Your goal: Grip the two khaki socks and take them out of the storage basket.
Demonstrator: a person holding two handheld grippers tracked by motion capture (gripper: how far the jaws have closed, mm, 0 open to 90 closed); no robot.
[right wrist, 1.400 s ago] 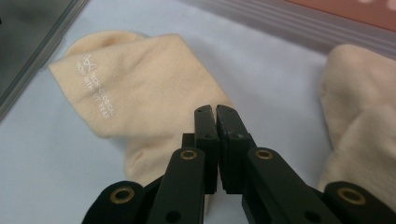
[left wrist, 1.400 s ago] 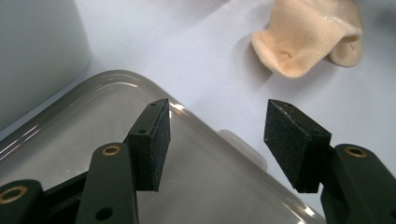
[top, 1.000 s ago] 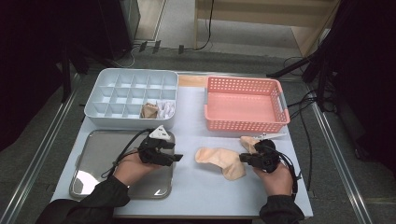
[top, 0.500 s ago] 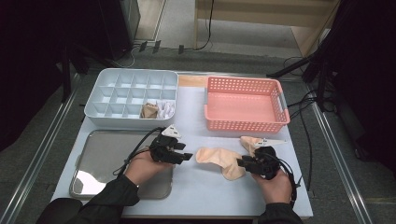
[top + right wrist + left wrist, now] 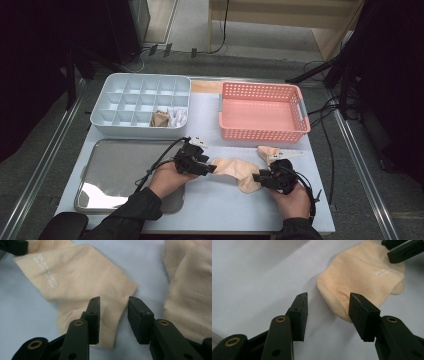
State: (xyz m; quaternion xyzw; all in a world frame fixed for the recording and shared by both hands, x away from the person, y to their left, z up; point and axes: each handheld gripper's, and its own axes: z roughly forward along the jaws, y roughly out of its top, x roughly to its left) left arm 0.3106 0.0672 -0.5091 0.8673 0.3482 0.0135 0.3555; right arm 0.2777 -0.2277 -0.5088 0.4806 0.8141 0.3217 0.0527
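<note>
Fingers of L gripper set wide, nothing between pads; toe end of beige sock lies just ahead, its rounded edge at the right pad's inner face, flat on white table. High view: L gripper at sock's left end, R gripper at its right end. R gripper fingers at narrow-to-mid gap, straddling cuff edge of sock; fabric under left pad, not pinched. White lettering on sock ahead-left of R fingers. Second beige sock just right of R fingers, apart from first. Pink basket and compartment tray well beyond both grippers; metal tray beside L hand.
</note>
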